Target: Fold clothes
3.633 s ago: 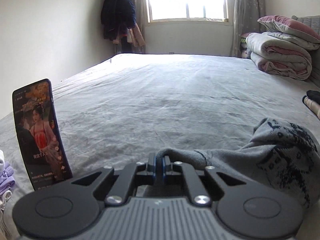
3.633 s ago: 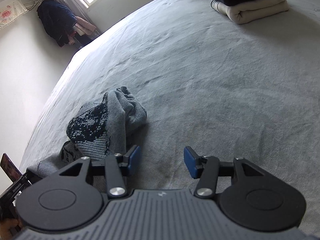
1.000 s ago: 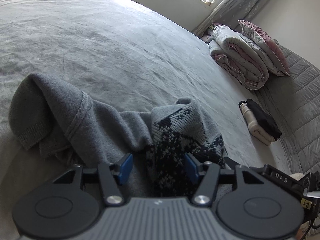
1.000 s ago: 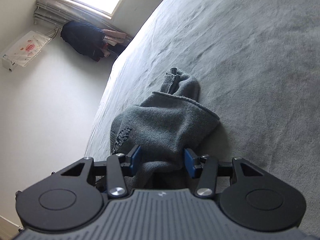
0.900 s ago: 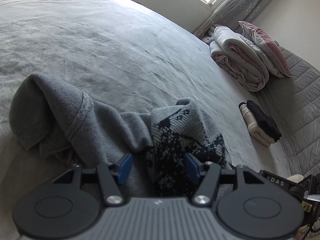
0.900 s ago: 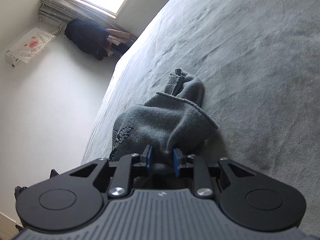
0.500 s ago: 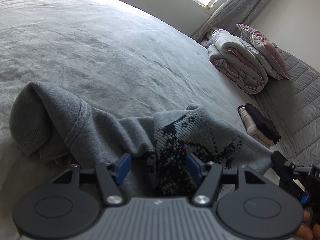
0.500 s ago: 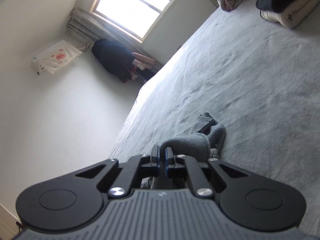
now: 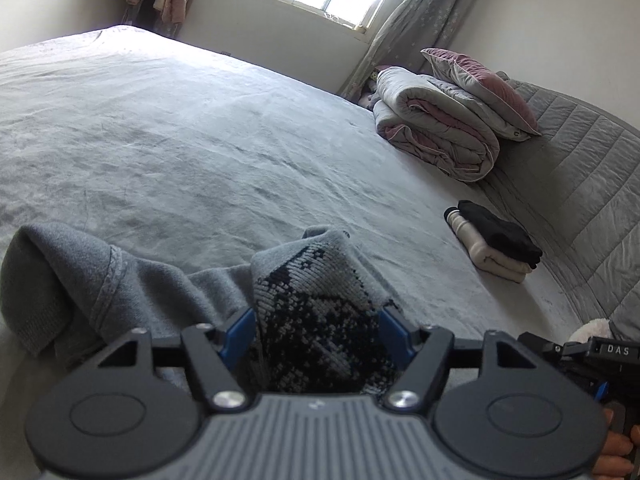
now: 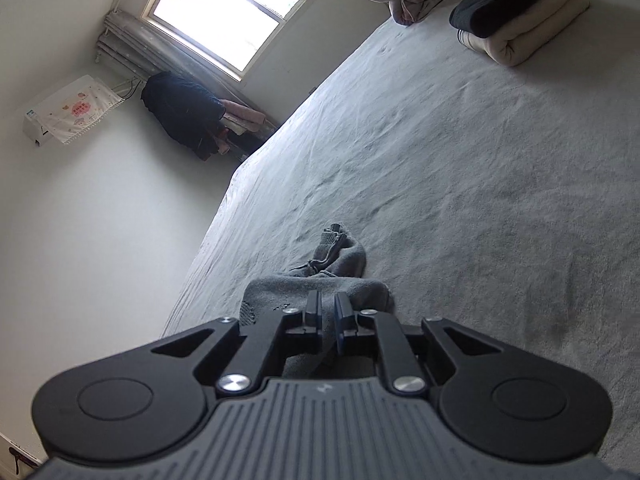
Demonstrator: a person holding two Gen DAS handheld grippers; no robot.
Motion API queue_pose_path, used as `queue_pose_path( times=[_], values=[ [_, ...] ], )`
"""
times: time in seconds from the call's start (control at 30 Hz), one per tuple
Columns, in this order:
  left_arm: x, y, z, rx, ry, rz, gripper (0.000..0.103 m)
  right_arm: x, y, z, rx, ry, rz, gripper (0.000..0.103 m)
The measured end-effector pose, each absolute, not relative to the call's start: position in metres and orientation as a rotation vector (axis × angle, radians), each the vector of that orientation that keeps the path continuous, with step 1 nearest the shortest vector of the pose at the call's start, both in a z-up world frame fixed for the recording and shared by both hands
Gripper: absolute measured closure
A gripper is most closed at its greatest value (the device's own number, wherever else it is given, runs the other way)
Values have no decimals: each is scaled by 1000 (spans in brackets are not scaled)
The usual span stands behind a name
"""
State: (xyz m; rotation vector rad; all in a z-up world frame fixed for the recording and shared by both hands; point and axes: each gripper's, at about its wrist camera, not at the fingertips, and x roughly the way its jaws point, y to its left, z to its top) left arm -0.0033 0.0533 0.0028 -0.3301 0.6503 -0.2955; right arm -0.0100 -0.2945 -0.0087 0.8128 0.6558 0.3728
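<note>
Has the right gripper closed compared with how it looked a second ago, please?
Yes. The right gripper was open around the grey sweater then; now it is shut on the fabric, and its view has tilted up, with the window larger in frame.

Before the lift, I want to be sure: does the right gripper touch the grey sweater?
Touching. The right wrist view shows the right gripper nearly shut, a fold of the grey sweater pinched between its blue pads.
</note>
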Motion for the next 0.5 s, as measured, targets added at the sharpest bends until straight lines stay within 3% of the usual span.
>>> queue_pose_path(
  times=[0.07, 0.1, 0.5],
  values=[
    [-6, 45, 6, -291, 622, -329, 33, -9, -296, -12, 831, 672, 350, 69],
    [-7, 40, 7, -275, 611, -351, 32, -8, -297, -14, 846, 676, 338, 48],
    [-15, -15, -1, -33, 604, -480, 32, 9, -280, -17, 927, 697, 341, 46]
  ],
)
